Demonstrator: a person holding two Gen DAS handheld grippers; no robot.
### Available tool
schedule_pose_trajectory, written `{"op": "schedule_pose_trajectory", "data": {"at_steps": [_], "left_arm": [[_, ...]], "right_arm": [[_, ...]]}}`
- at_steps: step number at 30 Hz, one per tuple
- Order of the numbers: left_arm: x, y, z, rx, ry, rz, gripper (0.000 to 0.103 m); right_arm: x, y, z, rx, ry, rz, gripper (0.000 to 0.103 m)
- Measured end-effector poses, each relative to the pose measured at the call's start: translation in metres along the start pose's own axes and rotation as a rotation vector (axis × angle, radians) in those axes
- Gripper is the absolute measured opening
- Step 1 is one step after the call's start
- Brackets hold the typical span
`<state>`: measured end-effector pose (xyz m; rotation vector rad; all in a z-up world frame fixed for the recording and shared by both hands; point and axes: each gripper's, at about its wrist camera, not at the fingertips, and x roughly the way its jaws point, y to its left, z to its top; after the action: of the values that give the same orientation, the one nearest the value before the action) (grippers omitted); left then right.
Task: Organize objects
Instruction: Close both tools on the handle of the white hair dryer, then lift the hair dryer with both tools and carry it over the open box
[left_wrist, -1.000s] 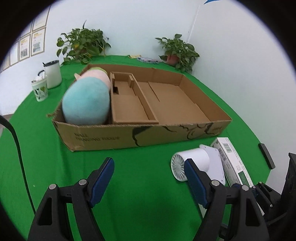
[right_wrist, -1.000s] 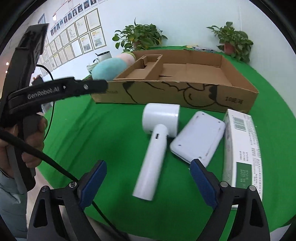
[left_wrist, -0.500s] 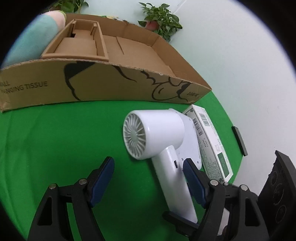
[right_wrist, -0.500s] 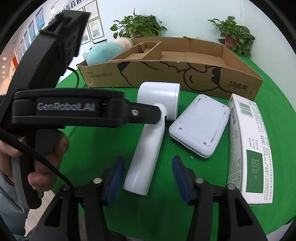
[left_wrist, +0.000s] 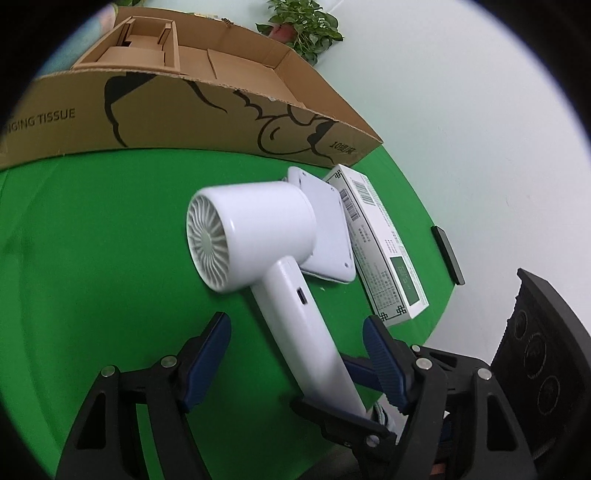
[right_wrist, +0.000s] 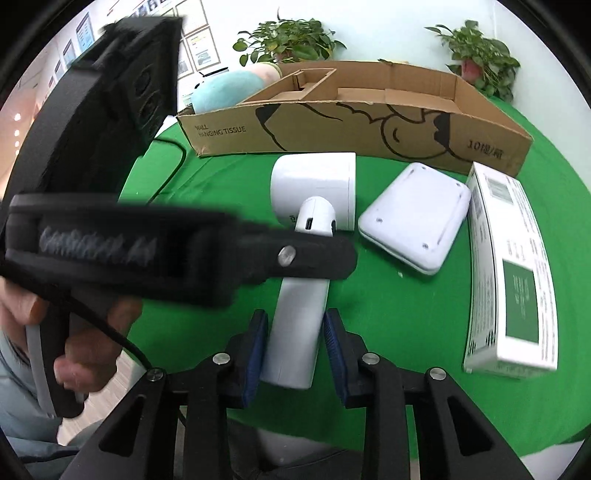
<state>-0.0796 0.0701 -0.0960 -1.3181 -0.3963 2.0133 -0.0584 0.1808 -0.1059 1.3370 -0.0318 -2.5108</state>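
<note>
The task is at an early stage: of the loose items, only a plush toy lies inside the cardboard box, at its far left end, while three items remain on the green tabletop ahead of the jaws. The right gripper has just been closing, and its blue pads now stand against both sides of the lower handle of the white hair dryer, which rests on the cloth with its barrel pointing away toward the box. The left gripper straddles the same handle further up, jaws wide apart and clear of it on both sides (they have narrowed only slightly). Beyond the right jaw lie the white flat device and, just beside it, the long printed carton. Judged from this, lifting the dryer into the box is the step in hand, with the device and carton still to follow.
</note>
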Motion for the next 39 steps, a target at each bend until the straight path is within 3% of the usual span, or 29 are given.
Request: {"op": "schedule_pose_trajectory", "data": {"at_steps": [1, 3, 12, 14, 19, 23, 32, 39], "left_arm": [[-0.001, 0.001, 0.000, -0.007, -0.006, -0.003, 0.072], [-0.001, 0.005, 0.003, -0.032, -0.008, -0.024, 0.073], [0.004, 0.013, 0.013, -0.083, -0.010, -0.045, 0.066], [0.004, 0.014, 0.014, -0.088, -0.010, -0.053, 0.066], [0.007, 0.015, 0.014, -0.101, -0.019, -0.073, 0.066], [0.008, 0.016, 0.010, -0.118, -0.007, -0.090, 0.058], [0.005, 0.017, 0.004, -0.116, 0.000, -0.014, 0.036], [0.001, 0.014, 0.001, -0.127, -0.004, 0.000, 0.035]], "right_arm": [[-0.001, 0.000, 0.000, 0.003, -0.006, -0.004, 0.032], [-0.001, -0.001, 0.002, 0.011, -0.014, -0.009, 0.046], [0.010, -0.006, 0.014, 0.020, -0.019, -0.047, 0.047], [0.012, -0.005, 0.015, 0.013, -0.017, -0.062, 0.045], [0.017, -0.001, 0.013, -0.004, -0.006, -0.068, 0.028], [0.019, 0.005, 0.011, -0.009, -0.005, -0.074, 0.027], [0.018, 0.014, 0.006, -0.003, -0.014, -0.095, 0.027], [0.018, 0.017, 0.006, 0.010, -0.020, -0.088, 0.027]]}}
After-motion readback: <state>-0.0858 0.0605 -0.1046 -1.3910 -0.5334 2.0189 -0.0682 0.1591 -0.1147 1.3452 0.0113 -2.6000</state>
